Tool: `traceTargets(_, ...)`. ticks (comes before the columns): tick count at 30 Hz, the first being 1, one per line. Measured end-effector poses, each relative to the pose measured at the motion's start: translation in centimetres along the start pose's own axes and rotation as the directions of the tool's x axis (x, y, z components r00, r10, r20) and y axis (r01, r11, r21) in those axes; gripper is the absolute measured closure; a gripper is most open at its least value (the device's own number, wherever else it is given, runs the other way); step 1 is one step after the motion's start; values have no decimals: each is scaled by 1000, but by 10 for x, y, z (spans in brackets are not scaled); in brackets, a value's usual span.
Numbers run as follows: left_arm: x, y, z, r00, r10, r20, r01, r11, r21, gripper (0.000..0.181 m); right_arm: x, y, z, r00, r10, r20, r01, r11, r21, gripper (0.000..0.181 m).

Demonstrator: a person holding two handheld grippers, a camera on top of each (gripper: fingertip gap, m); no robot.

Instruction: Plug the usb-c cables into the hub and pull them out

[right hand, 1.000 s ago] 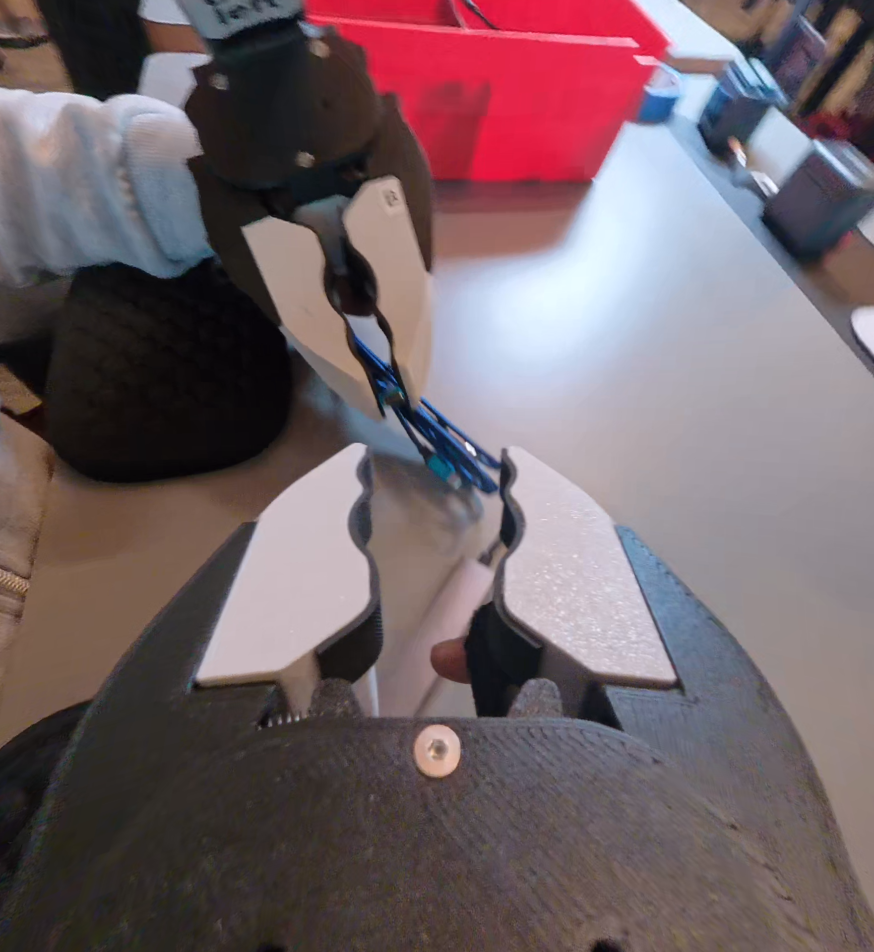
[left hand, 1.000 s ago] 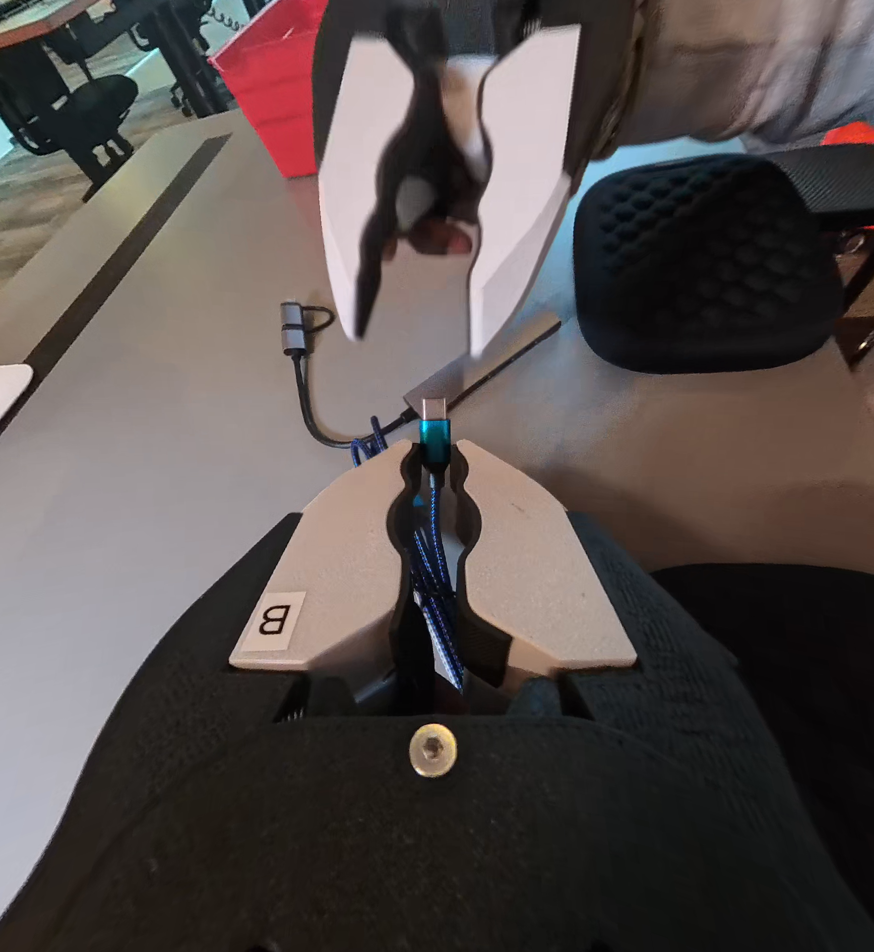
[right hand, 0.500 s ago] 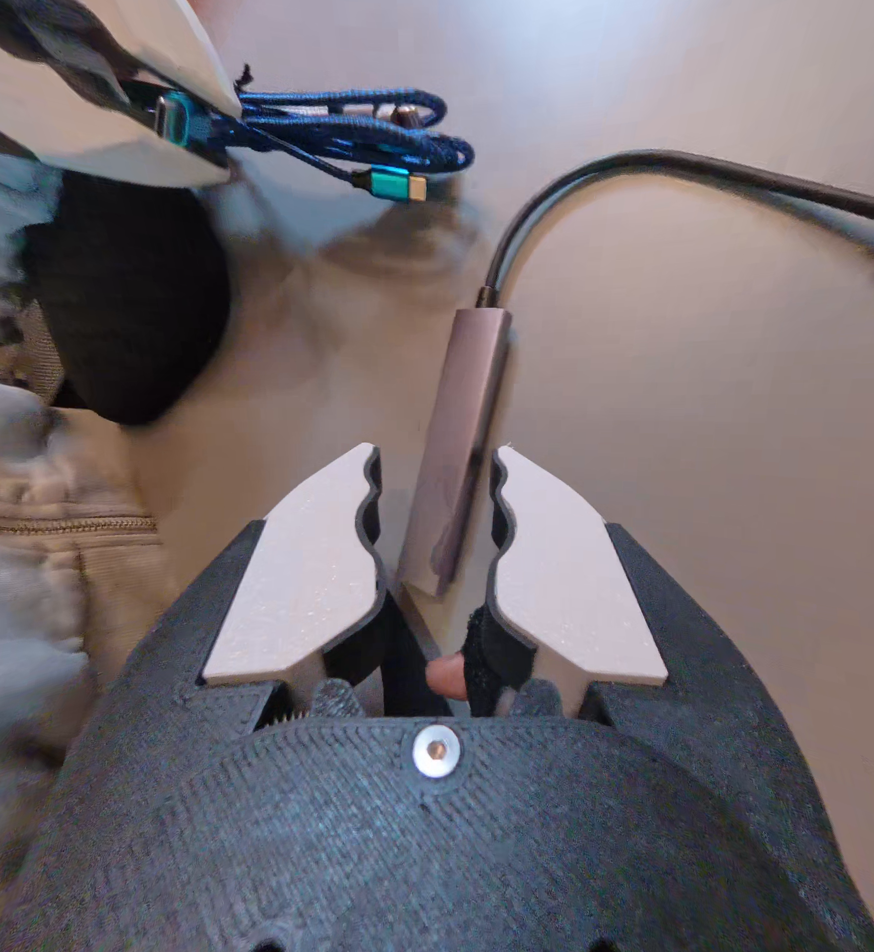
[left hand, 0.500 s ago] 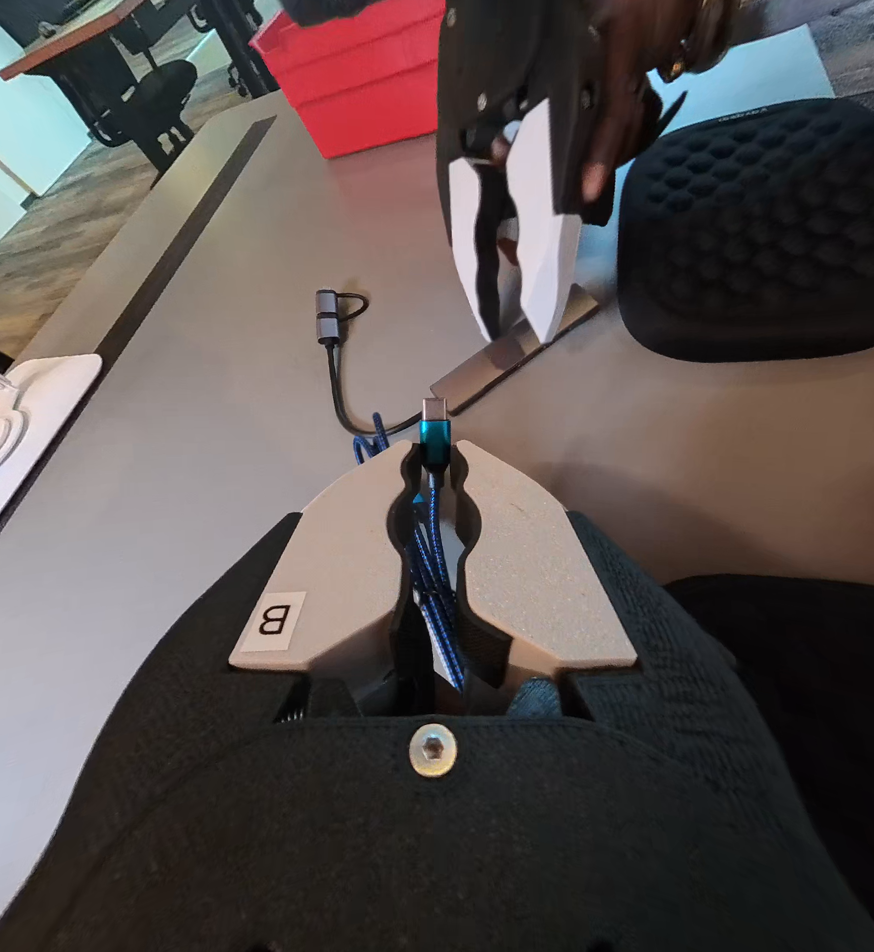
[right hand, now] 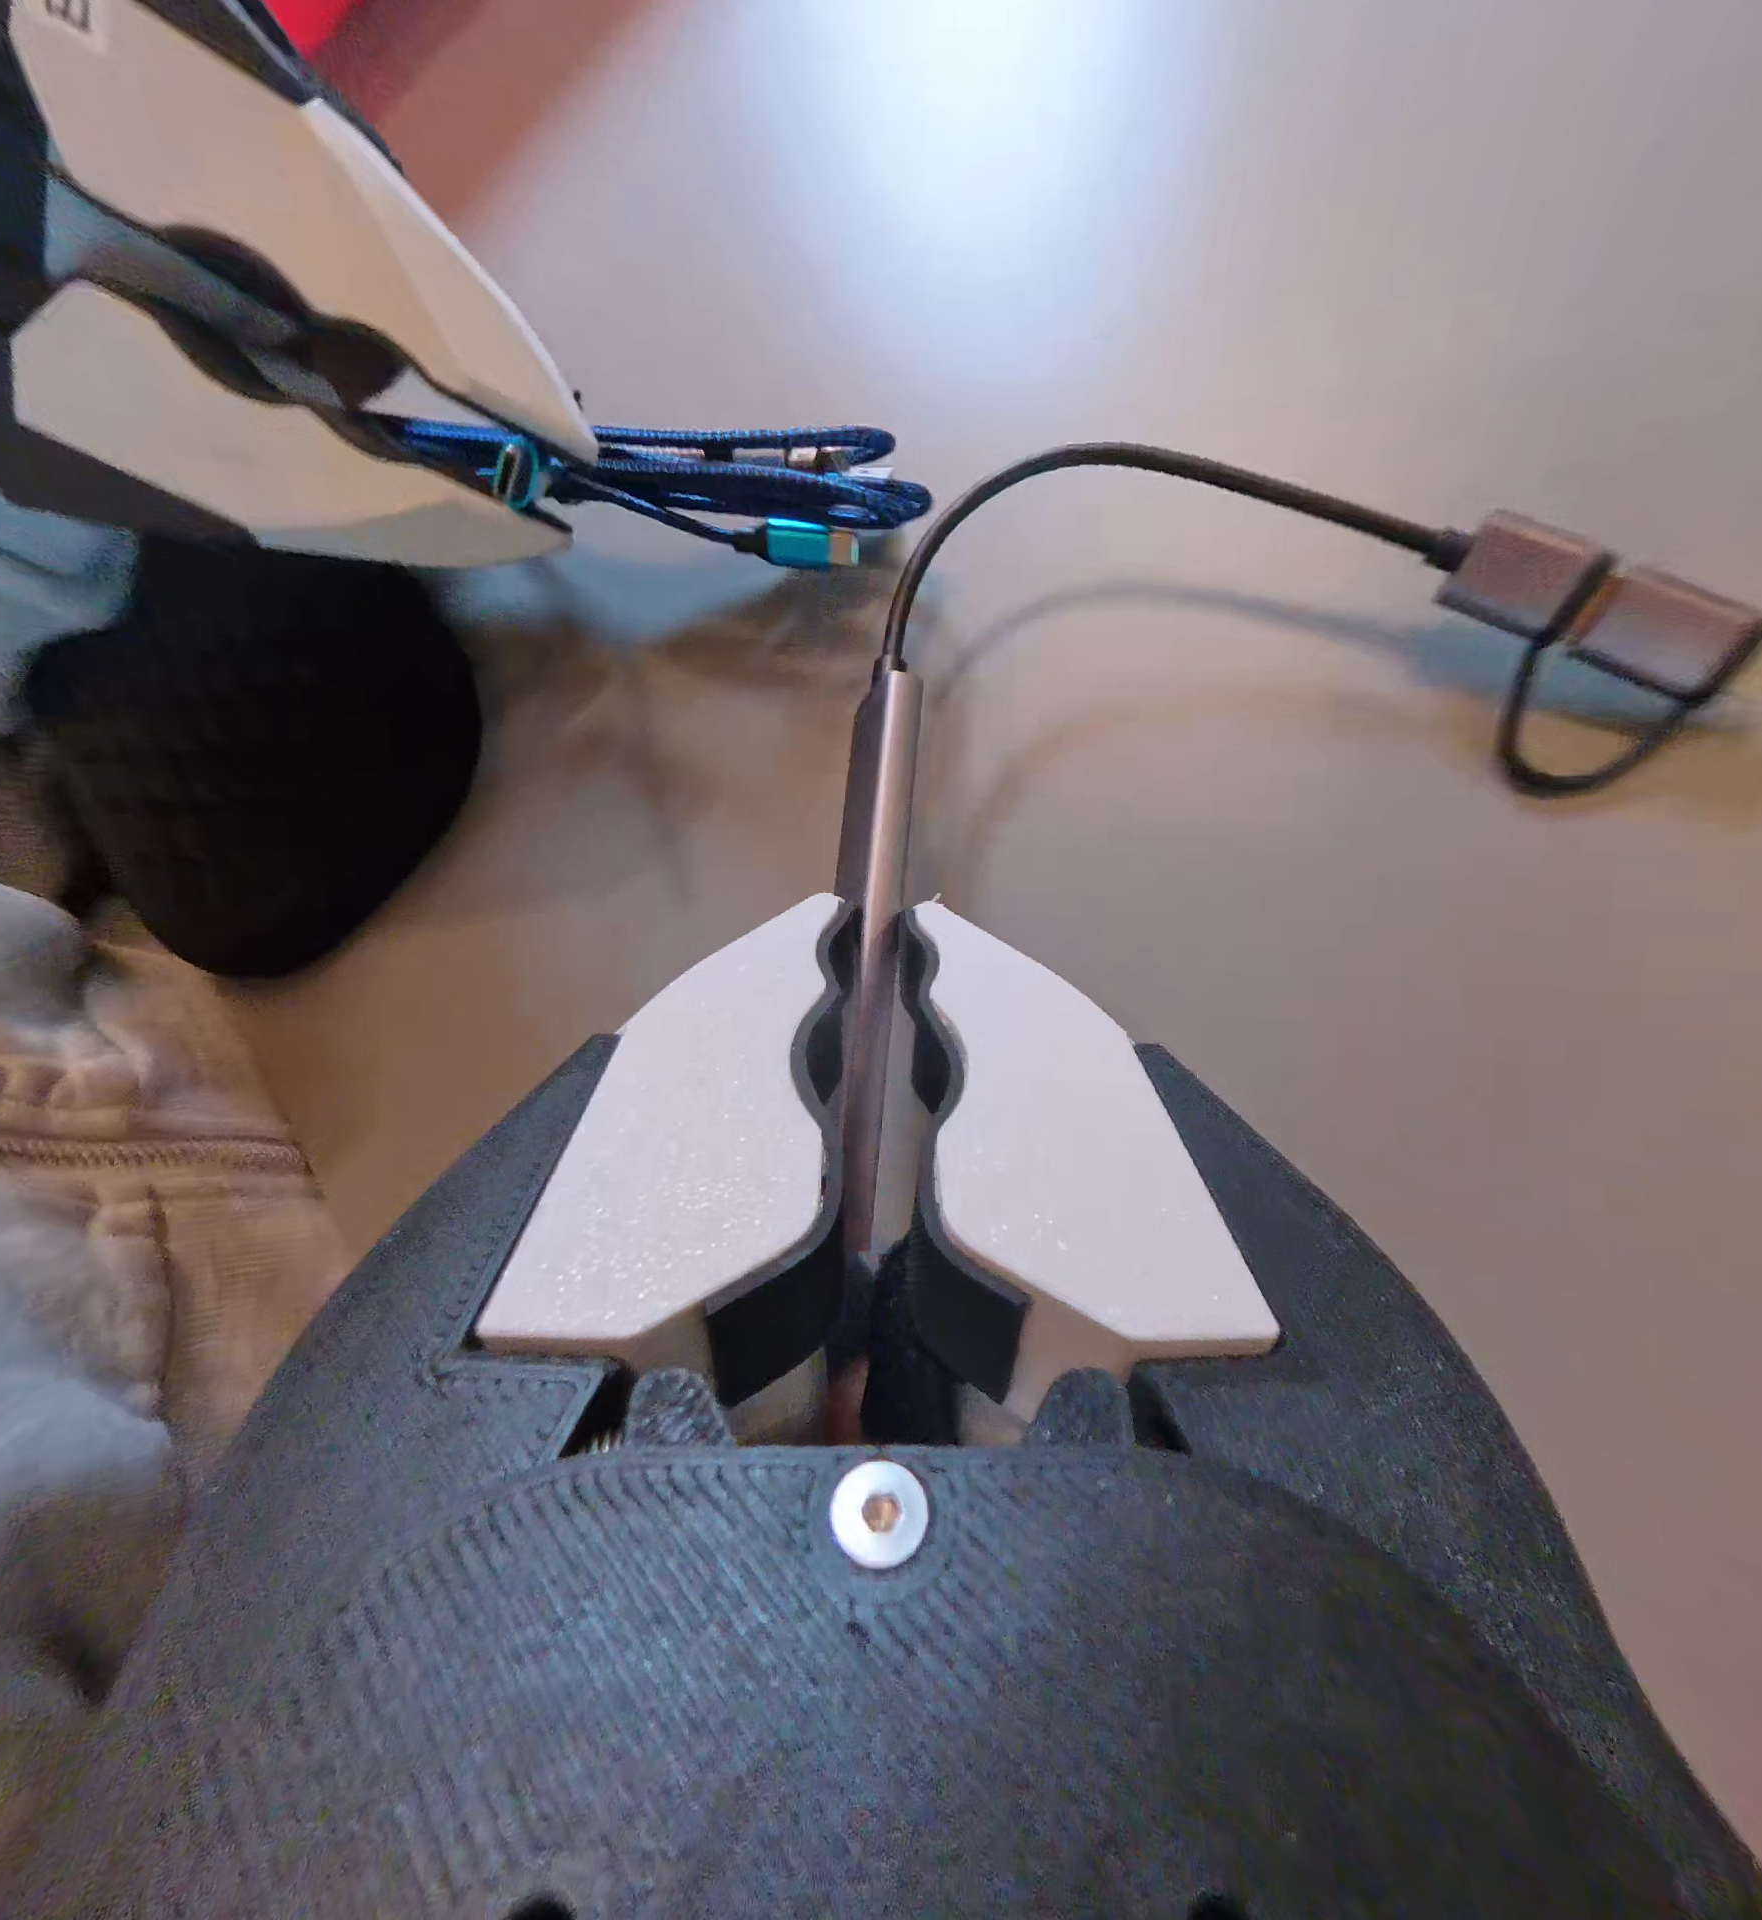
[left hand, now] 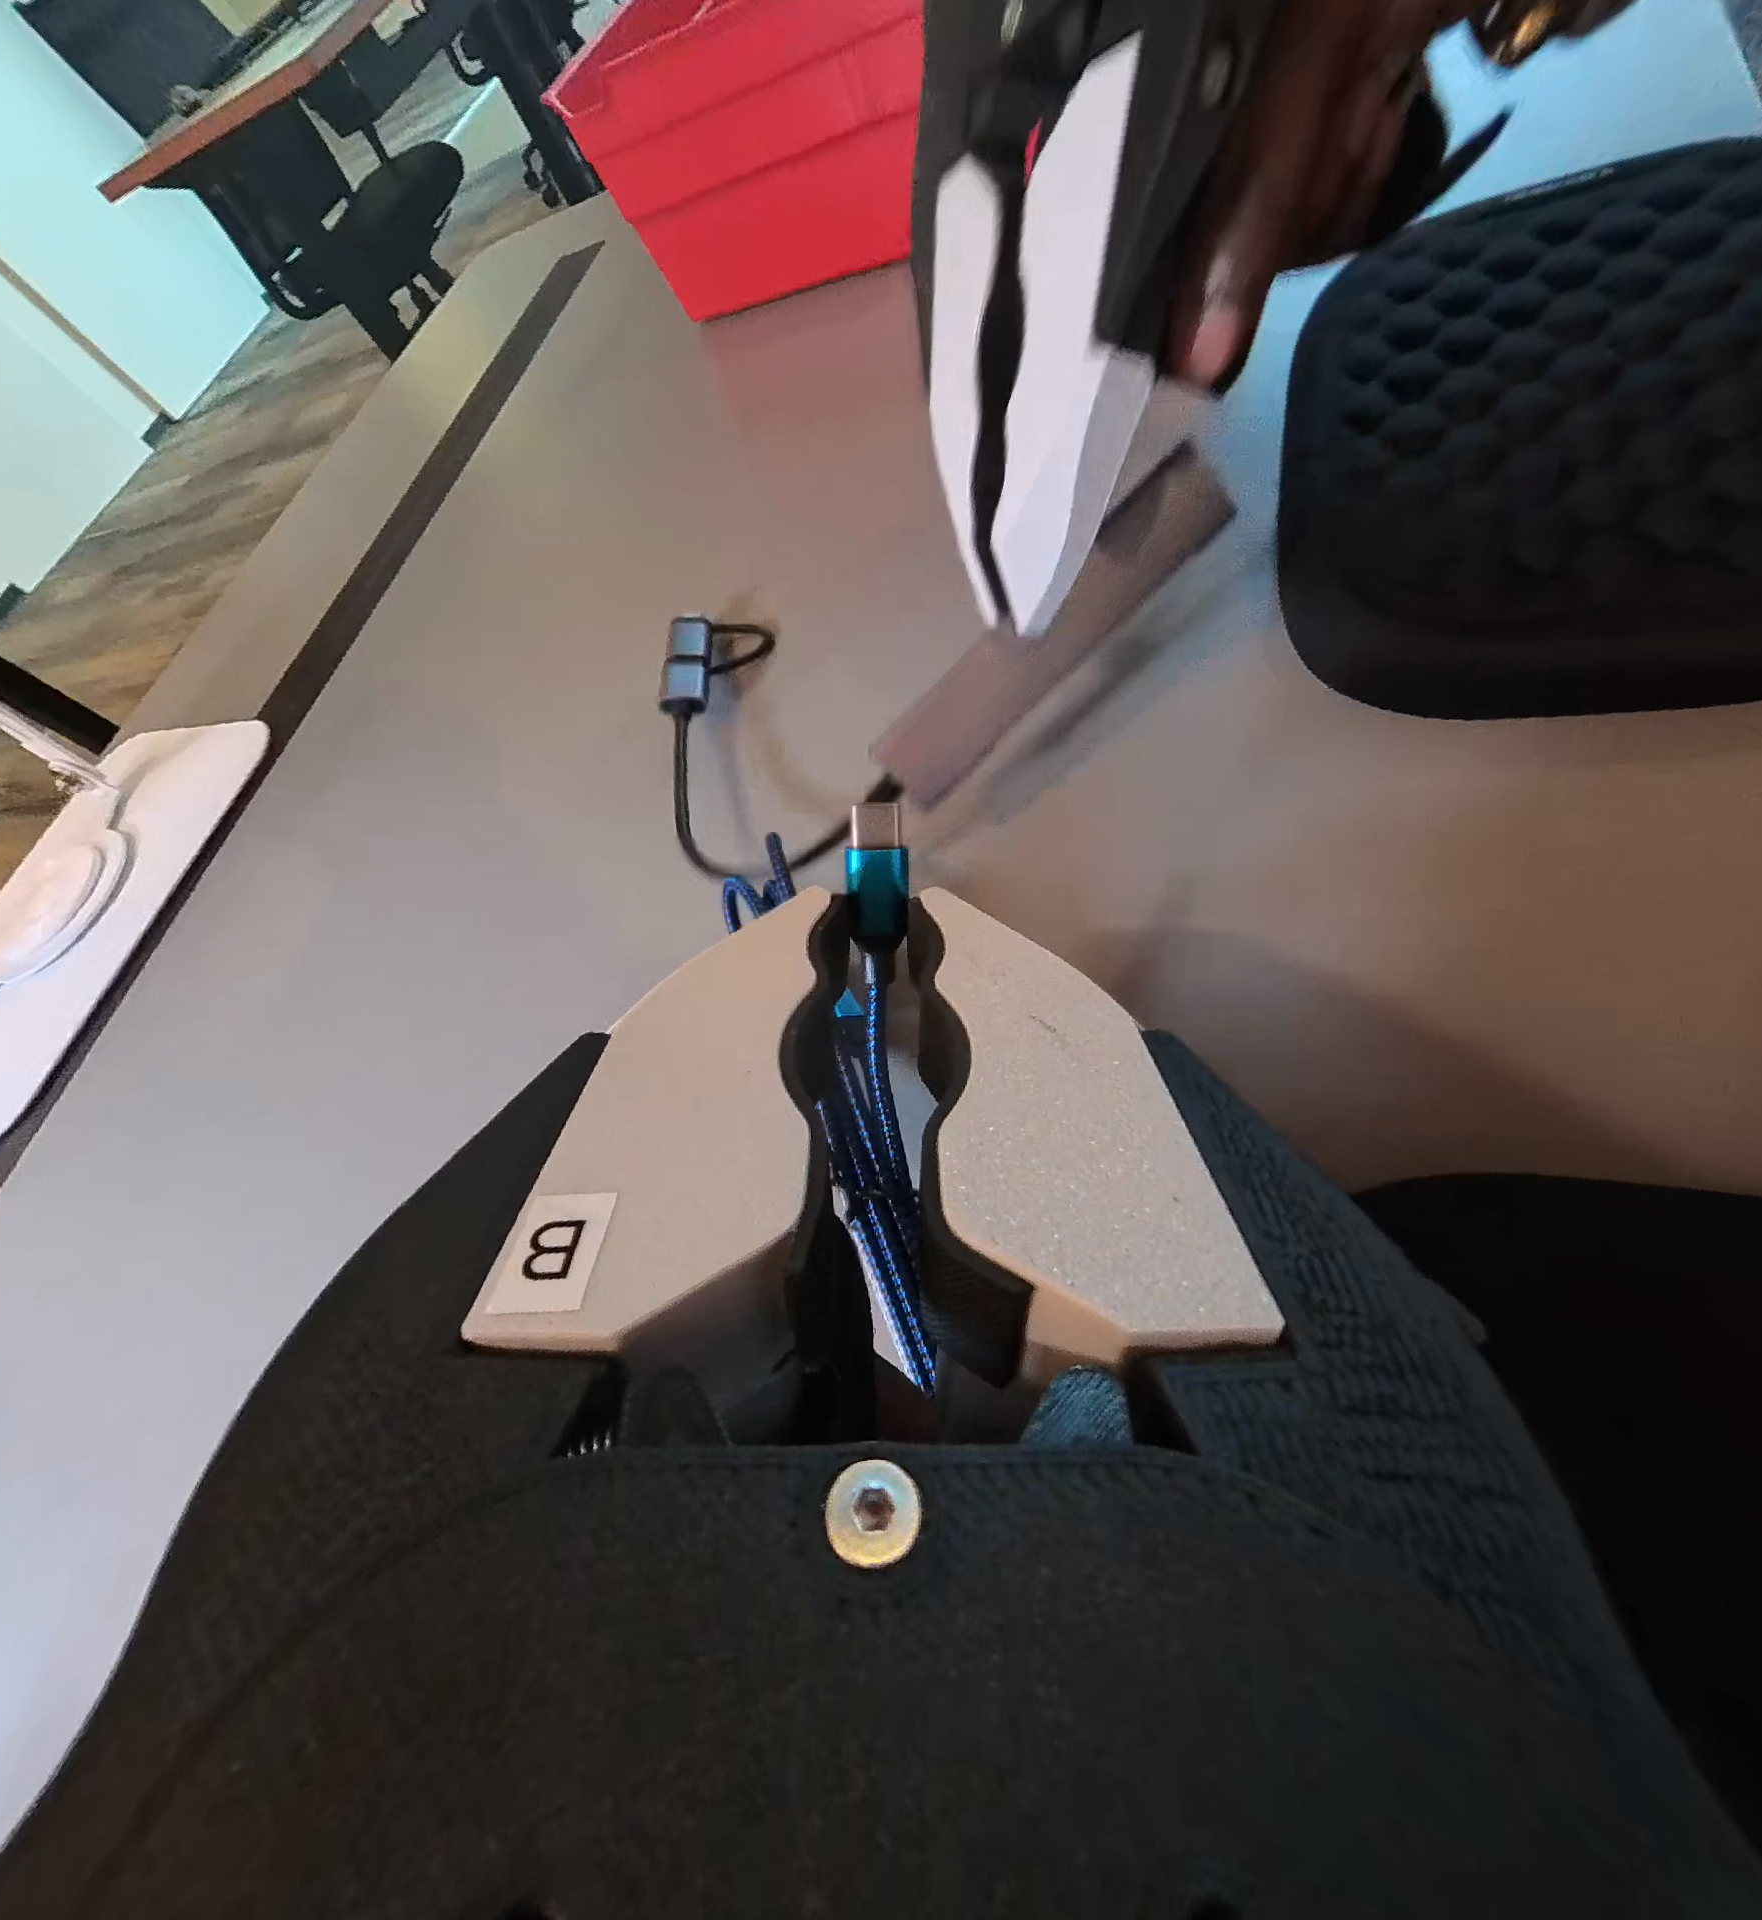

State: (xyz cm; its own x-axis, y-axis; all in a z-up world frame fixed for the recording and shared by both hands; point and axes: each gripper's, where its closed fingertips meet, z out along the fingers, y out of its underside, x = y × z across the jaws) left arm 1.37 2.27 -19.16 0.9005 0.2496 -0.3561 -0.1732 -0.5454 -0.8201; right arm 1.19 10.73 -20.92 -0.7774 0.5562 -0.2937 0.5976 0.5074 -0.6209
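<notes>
My left gripper (left hand: 875, 906) is shut on a teal usb-c plug (left hand: 877, 878) of a blue braided cable (left hand: 872, 1132); the metal tip points forward. My right gripper (right hand: 875, 906) is shut on the slim grey hub (right hand: 879, 821), held on edge and tilted, a little above the table. The hub (left hand: 1043, 644) shows in the left wrist view ahead of the plug, with the right gripper (left hand: 1012, 613) on it. Its black lead (right hand: 1168, 468) runs to a grey double connector (right hand: 1594, 613). In the right wrist view the left gripper (right hand: 565, 499) holds the cable bundle (right hand: 752, 488); a second teal plug (right hand: 804, 542) hangs free.
A red bin (left hand: 752, 145) stands at the back of the grey table (left hand: 389, 831). A black mesh cushion (left hand: 1583, 436) lies to the right of the hub. A white pad (left hand: 77, 904) sits at the table's left edge. A grey sleeve (right hand: 25, 1299) shows at left. My hands' fingertips stand some 10 centimetres from each other.
My right gripper has shut on the hub and tilted it up on edge off the table. The left gripper has kept its hold on the plug and come nearer to the hub.
</notes>
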Motion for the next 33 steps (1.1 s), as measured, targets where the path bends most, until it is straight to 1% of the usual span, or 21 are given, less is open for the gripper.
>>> traceTargets(3,-2,-1,-1,1000,-5,6,5,1000,9,170,-6,9,-46,974,-118,-192,108,992,-63,173)
traceTargets(4,-1,-1,-1,1000,-2,6,2,1000,10,170,-12,17,-57,965,-142,-221,123,988,-98,174)
traceTargets(6,-1,-1,0,1000,8,5,-8,1000,5,170,-25,43,-67,955,-160,-250,119,978,-174,174)
traceTargets(9,3,-2,2,1000,23,-13,-23,1000,5,170,-30,86,-58,942,-199,-271,109,944,-312,173)
traceTargets(10,4,-2,2,999,31,-16,-31,1000,5,170,-29,92,-55,937,-203,-283,105,939,-327,172)
traceTargets(13,7,-2,3,999,49,-15,-49,999,-1,170,-28,93,-54,941,-200,-273,87,923,-375,171)
traceTargets(16,7,-2,3,998,54,-11,-54,998,-9,170,-23,101,-49,933,-250,-260,96,866,-490,160)
traceTargets(17,6,-1,3,998,55,-9,-55,998,-10,170,-23,101,-48,932,-265,-248,106,853,-511,160)
traceTargets(19,6,0,3,999,54,-8,-54,998,-13,170,-22,96,-46,931,-283,-232,137,856,-498,161)
traceTargets(21,6,0,3,999,51,-7,-51,999,-14,171,-23,94,-47,941,-247,-232,117,879,-462,161)
traceTargets(22,6,0,3,999,52,-6,-52,999,-15,171,-25,89,-49,942,-239,-236,121,897,-425,170)
traceTargets(23,6,0,3,998,56,-7,-56,998,-16,171,-28,84,-52,939,-249,-239,139,906,-399,172)
traceTargets(24,6,1,4,998,61,-7,-61,998,-19,170,-31,82,-54,920,-297,-256,179,899,-400,172)
traceTargets(26,7,1,5,998,69,-10,-69,997,-25,170,-35,90,-52,850,-438,-292,273,841,-466,171)
traceTargets(27,8,1,6,997,72,-13,-72,997,-26,170,-37,90,-51,820,-483,-307,311,826,-469,172)
traceTargets(28,9,1,6,997,75,-16,-76,997,-25,170,-41,89,-49,821,-482,-307,321,833,-450,171)
traceTargets(29,10,1,6,997,78,-17,-79,997,-23,170,-49,88,-46,861,-423,-281,296,868,-398,171)
traceTargets(30,10,0,6,997,81,-19,-81,996,-20,170,-61,86,-40,918,-329,-223,245,911,-333,172)
traceTargets(31,11,0,6,996,83,-21,-84,996,-20,170,-72,86,-36,952,-256,-168,199,934,-296,172)
traceTargets(32,11,0,6,996,86,-22,-86,996,-19,171,-75,88,-34,953,-257,-159,203,933,-296,172)
traceTargets(33,12,0,6,996,88,-22,-88,996,-19,171,-74,88,-34,933,-316,-170,253,916,-313,172)
